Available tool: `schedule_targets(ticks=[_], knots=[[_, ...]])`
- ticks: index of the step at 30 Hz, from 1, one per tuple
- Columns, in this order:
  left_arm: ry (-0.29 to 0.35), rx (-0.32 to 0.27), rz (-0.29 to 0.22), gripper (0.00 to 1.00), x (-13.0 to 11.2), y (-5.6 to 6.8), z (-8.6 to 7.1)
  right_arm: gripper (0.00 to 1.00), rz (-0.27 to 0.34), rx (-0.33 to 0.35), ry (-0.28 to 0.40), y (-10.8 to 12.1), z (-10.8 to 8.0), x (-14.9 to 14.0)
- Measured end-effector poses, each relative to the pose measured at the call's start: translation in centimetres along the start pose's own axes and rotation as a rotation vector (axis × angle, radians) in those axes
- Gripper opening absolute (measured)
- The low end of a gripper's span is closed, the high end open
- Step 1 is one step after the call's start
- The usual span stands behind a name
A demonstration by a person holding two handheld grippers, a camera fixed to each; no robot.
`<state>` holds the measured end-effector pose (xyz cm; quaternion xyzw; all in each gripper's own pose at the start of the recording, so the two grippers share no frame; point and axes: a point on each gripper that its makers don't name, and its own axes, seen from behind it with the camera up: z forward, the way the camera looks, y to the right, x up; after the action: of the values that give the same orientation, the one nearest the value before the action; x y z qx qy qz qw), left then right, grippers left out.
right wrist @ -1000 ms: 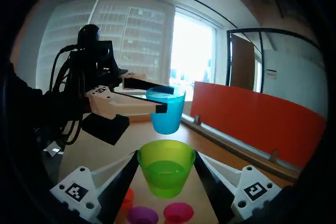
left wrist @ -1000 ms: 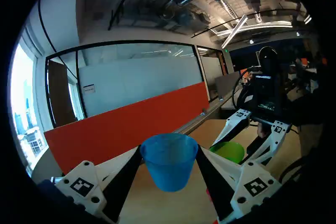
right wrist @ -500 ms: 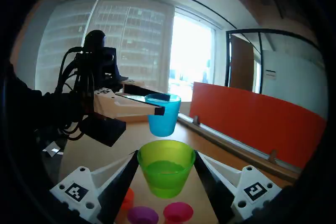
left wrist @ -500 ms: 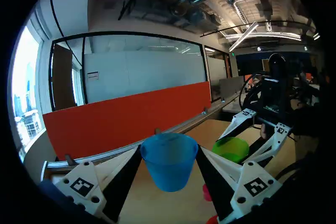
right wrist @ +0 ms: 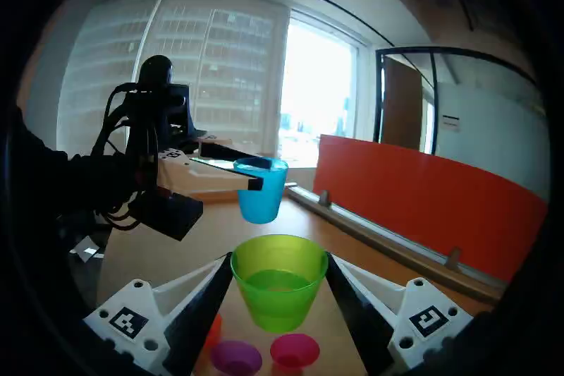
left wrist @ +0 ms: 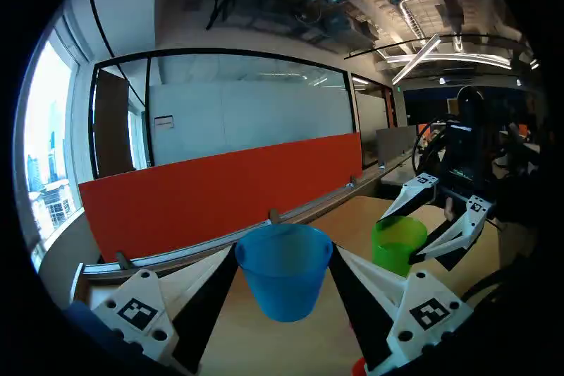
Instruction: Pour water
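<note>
Now L claw (left wrist: 282, 250) grips blue cup (left wrist: 283, 284).

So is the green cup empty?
No, the green cup has liquid sitting in its lower part.

Orange partition (left wrist: 218, 192) edges the wooden table (right wrist: 176, 235) beside bright windows (right wrist: 317, 94).

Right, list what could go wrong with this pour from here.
1. The translucent green plastic cup holds liquid, but the blue plastic cup is well apart; tilting now would likely wet the wooden table.
2. The right gripper grips tapered walls; the cup may slip when tilted.
</note>
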<state>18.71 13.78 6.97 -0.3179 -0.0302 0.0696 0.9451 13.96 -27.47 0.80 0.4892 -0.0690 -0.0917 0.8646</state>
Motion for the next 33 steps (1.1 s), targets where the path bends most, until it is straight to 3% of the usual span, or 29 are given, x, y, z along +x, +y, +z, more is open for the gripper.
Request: schedule_targets(ticks=[12, 33], knots=[[-0.010, 0.027, -0.025, 0.89, -1.5, -0.7, -0.9, 0.94, 0.005, -0.037, -0.017, 1.1, -1.4, -0.8], [-0.037, 0.044, -0.054, 0.89, -5.1, -0.8, -1.9, 0.94, 0.032, -0.098, -0.065, 3.2, -4.4, -4.0]])
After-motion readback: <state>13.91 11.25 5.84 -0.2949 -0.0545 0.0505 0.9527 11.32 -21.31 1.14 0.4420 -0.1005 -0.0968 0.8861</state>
